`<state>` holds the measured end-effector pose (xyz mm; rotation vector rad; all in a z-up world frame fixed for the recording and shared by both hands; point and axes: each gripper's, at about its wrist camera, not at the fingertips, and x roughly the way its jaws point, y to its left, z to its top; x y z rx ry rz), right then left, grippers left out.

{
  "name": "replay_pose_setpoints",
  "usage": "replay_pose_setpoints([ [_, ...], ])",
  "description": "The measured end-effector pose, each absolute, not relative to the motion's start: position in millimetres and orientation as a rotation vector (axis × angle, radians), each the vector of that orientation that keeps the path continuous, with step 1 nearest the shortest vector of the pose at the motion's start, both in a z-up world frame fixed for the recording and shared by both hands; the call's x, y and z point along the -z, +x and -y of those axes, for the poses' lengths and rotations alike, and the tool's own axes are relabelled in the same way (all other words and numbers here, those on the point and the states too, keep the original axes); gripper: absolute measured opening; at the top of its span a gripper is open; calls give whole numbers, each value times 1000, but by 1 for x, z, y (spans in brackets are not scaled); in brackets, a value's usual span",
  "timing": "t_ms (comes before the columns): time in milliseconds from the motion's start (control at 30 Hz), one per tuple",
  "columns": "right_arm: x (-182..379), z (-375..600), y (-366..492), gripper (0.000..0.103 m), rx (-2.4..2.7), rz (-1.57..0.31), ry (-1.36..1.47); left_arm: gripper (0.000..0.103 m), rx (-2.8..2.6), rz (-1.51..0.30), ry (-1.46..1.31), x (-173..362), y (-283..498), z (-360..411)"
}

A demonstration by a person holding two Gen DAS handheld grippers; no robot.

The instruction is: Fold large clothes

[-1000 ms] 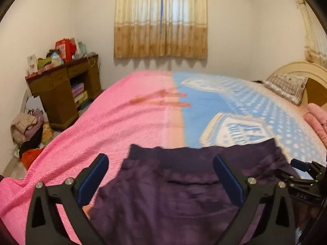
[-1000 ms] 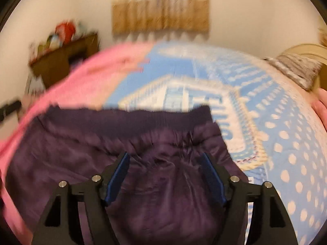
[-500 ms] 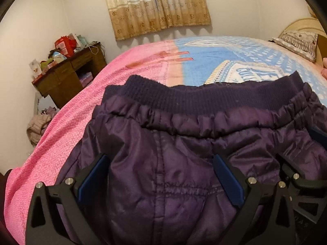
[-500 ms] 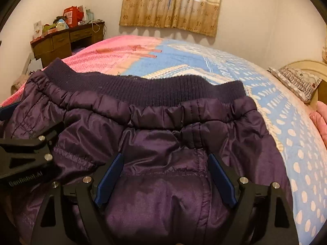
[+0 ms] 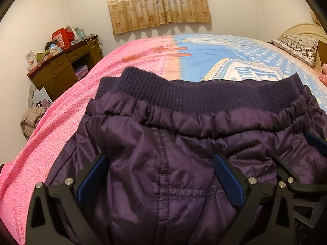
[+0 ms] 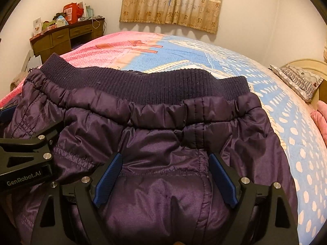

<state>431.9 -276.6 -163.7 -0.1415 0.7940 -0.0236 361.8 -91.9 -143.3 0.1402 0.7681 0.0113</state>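
Observation:
Dark purple padded trousers (image 5: pixel 184 138) lie on the bed, their ribbed waistband (image 5: pixel 204 94) at the far side. My left gripper (image 5: pixel 159 160) stands open low over the left part, with puffy fabric bulging between its blue pads (image 5: pixel 92 177). My right gripper (image 6: pixel 165 158) stands wide open over the right part of the trousers (image 6: pixel 159 122), with fabric between its fingers (image 6: pixel 222 179) and no pinch on it. Each gripper shows at the edge of the other's view: the right gripper's finger (image 5: pixel 314 145), the left gripper's finger (image 6: pixel 26 143).
The bed (image 5: pixel 61 112) has a pink and blue cover. A striped pillow (image 6: pixel 298 81) lies at the headboard on the right. A cluttered wooden desk (image 5: pixel 65 67) stands by the left wall, with clothes heaped on the floor (image 5: pixel 30 120). Curtains (image 6: pixel 173 4) hang behind.
Both grippers have come down close onto the trousers, which now fill the lower half of both views. The right jaws stand slightly wider. Little has changed over the last half second.

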Motion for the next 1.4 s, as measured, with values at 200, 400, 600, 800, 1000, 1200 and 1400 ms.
replay_pose_setpoints([
  [200,165,277,433,88,26,-796,-141,103,-16,-761,148,144,360,96],
  [400,166,275,436,88,29,-797,-146,103,-18,-760,149,145,360,96],
  [600,167,275,436,88,30,-795,-147,103,-6,-765,158,140,356,95],
  [800,166,274,436,88,31,-790,-146,103,46,-705,141,107,317,68],
  [1000,167,275,432,88,30,-784,-143,103,24,-714,-12,95,289,-15],
  [1200,166,275,432,88,33,-779,-146,103,133,-884,-388,148,294,-69],
  [1400,166,275,427,88,38,-767,-150,103,282,-882,-654,173,307,-74],
])
